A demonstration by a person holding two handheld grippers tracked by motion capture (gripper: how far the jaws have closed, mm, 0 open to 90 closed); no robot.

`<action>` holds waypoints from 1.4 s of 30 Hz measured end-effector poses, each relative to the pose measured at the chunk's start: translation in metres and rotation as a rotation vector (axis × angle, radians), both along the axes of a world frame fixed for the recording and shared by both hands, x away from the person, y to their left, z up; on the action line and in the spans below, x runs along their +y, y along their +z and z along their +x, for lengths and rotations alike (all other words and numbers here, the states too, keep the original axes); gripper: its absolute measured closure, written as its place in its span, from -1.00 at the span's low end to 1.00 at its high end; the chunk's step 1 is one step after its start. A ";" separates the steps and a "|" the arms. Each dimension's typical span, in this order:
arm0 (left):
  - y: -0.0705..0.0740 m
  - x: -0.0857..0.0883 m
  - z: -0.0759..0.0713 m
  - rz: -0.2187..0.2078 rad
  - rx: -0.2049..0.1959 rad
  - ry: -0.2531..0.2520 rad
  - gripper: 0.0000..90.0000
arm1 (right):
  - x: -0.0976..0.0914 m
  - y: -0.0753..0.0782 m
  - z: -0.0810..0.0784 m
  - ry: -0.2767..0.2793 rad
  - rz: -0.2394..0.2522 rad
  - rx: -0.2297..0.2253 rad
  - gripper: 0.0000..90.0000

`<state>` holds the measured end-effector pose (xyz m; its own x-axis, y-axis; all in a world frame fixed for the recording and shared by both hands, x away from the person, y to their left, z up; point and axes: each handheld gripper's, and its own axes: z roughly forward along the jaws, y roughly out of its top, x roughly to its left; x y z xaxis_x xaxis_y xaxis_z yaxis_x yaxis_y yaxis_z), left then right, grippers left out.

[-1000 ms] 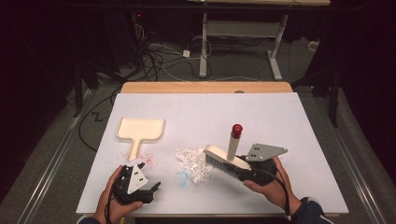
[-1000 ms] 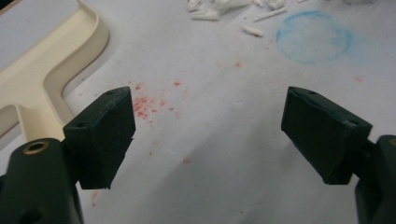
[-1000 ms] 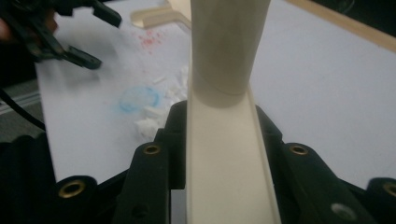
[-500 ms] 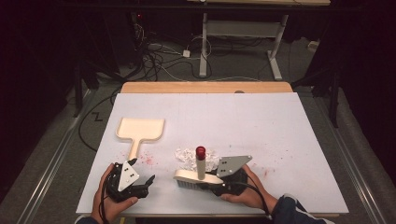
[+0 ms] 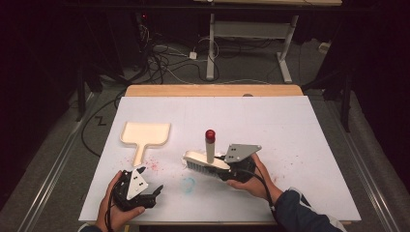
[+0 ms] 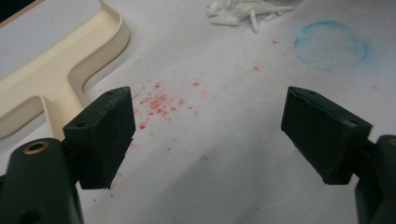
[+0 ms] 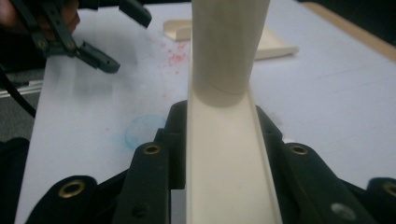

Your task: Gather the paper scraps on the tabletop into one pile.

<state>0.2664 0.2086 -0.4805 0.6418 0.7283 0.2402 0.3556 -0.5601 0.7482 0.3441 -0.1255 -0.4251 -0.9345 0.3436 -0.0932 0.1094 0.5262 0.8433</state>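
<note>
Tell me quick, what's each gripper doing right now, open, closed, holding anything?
Left gripper: open, holding nothing, over the white table.
Right gripper: closed on the cream brush, gripping its back.
</note>
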 end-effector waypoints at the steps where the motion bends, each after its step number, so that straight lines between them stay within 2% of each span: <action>1: 0.000 0.000 0.000 0.004 0.001 0.000 -0.62 | -0.004 0.005 -0.002 -0.015 0.006 -0.013 0.50; 4: 0.001 -0.001 -0.001 0.006 0.000 -0.003 -0.62 | -0.021 0.019 -0.008 -0.052 0.043 -0.022 0.50; 6: 0.001 -0.001 -0.001 0.007 0.000 -0.003 -0.62 | -0.031 0.025 -0.011 -0.093 0.047 -0.040 0.50; 8: 0.001 -0.002 -0.001 0.011 0.001 -0.001 -0.62 | -0.041 0.030 -0.013 -0.152 0.051 -0.058 0.50; 10: 0.000 -0.003 0.000 0.009 0.000 -0.001 -0.62 | -0.050 0.031 -0.012 -0.232 0.057 -0.058 0.50; 13: 0.000 -0.004 0.000 0.013 0.002 -0.004 -0.62 | -0.058 0.026 -0.007 -0.330 0.046 -0.050 0.50; 14: 0.000 -0.004 0.000 0.012 0.002 -0.004 -0.62 | -0.058 0.021 -0.004 -0.372 0.025 -0.058 0.50; 17: 0.000 -0.003 0.001 0.012 0.002 -0.003 -0.62 | -0.055 0.006 0.005 -0.447 -0.046 -0.078 0.50; 21: 0.000 -0.003 0.001 0.014 0.004 -0.005 -0.62 | -0.046 -0.013 0.015 -0.521 -0.092 -0.039 0.50; 24: 0.000 -0.004 0.001 0.013 0.006 -0.006 -0.62 | -0.033 -0.019 0.015 -0.527 -0.077 -0.043 0.50; 26: 0.000 -0.005 0.002 0.014 0.009 -0.009 -0.62 | -0.017 -0.022 0.012 -0.518 -0.068 -0.034 0.50; 28: 0.000 -0.005 0.002 0.013 0.009 -0.013 -0.62 | -0.002 -0.025 0.008 -0.510 -0.083 -0.058 0.49; 32: 0.000 -0.006 0.002 0.006 0.008 -0.016 -0.62 | 0.022 -0.026 0.008 -0.488 -0.069 -0.057 0.50; 37: -0.001 -0.005 0.003 0.001 0.009 -0.019 -0.62 | 0.034 -0.021 0.011 -0.468 -0.016 -0.028 0.50; 40: 0.000 -0.005 0.003 0.001 0.009 -0.021 -0.62 | 0.037 -0.020 0.014 -0.467 -0.024 -0.043 0.50; 42: 0.000 -0.004 0.002 0.001 0.008 -0.021 -0.62 | 0.032 -0.017 0.016 -0.455 -0.003 -0.041 0.50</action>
